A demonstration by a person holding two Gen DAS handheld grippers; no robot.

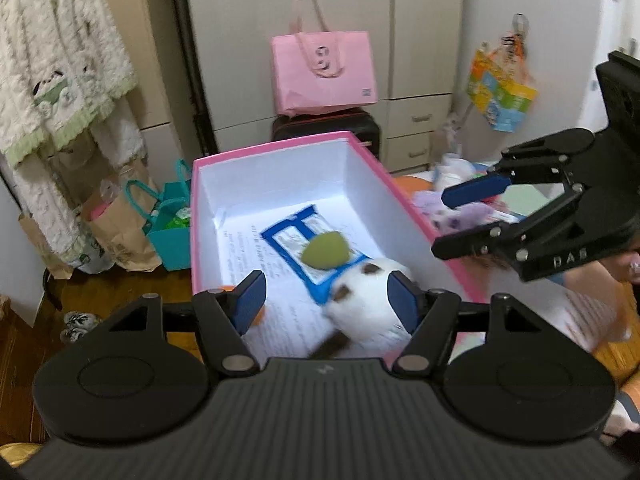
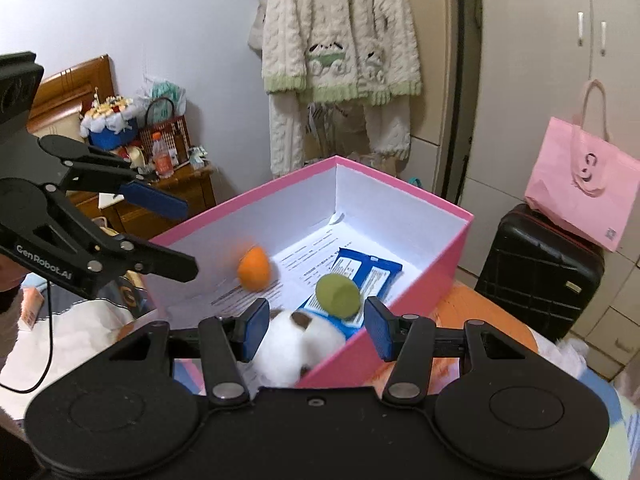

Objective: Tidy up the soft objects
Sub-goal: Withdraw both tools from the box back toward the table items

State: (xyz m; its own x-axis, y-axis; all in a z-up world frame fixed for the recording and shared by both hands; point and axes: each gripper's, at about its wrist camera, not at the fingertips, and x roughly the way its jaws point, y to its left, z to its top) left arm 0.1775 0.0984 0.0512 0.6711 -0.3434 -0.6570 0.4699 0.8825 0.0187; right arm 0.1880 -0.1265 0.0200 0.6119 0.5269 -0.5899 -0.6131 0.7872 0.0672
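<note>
A pink box [image 1: 362, 148] with a white inside stands in front of both grippers; it also shows in the right wrist view [image 2: 424, 268]. Inside lie a white plush with brown spots [image 1: 366, 300] [image 2: 298, 340], a green sponge egg [image 1: 324, 256] [image 2: 338, 295], a blue wipes pack [image 1: 294, 240] [image 2: 370, 272] and printed paper. An orange sponge egg [image 2: 254, 268] is blurred over the box's left side. My left gripper [image 1: 326, 304] is open above the box's near end, empty. My right gripper [image 2: 316, 330] is open over the near corner, empty.
A pink tote [image 1: 324, 72] rests on a black suitcase [image 2: 536, 264] behind the box. Paper and teal bags [image 1: 168, 220] stand on the floor at left. A knit robe [image 2: 340, 40] hangs on the wall. Soft items [image 1: 460, 212] lie right of the box.
</note>
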